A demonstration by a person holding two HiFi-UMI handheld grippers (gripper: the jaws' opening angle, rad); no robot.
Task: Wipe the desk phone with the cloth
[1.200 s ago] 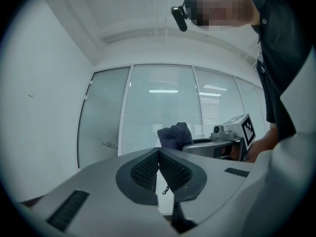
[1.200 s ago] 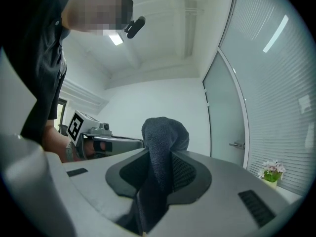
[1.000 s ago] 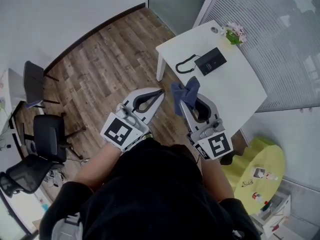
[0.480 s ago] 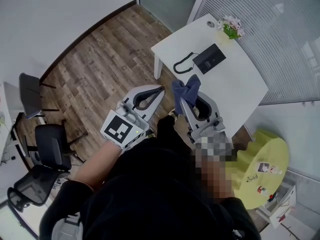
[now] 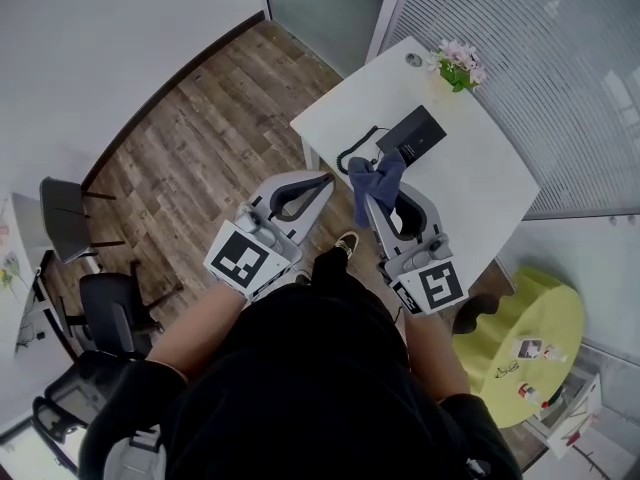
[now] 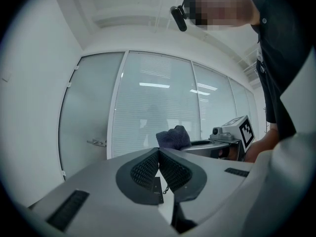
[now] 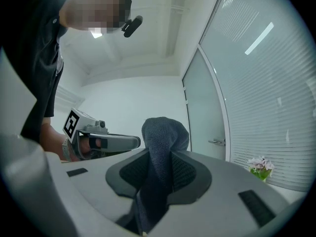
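A black desk phone [image 5: 412, 133] with a coiled cord [image 5: 354, 155] lies on a white table [image 5: 470, 183] at the upper right of the head view. My right gripper [image 5: 371, 196] is shut on a dark blue cloth [image 5: 376, 176], which sticks up above the jaws [image 7: 165, 135] just short of the table's near edge. My left gripper [image 5: 320, 182] is shut with nothing in it, held beside the right one over the wooden floor. In the left gripper view the cloth [image 6: 173, 137] shows beyond the closed jaw tips [image 6: 159, 150]. Both grippers point upward and away from the phone.
A small pot of pink flowers [image 5: 457, 65] stands at the table's far corner. A yellow-green round stool [image 5: 530, 333] with small items is at the right. Black office chairs [image 5: 105, 303] stand at the left. A glass wall with blinds [image 5: 560, 58] runs behind the table.
The person has stepped toward the table; the phone and table now lie closer to both grippers. The cloth stays clamped in the right gripper, and the left gripper stays shut.
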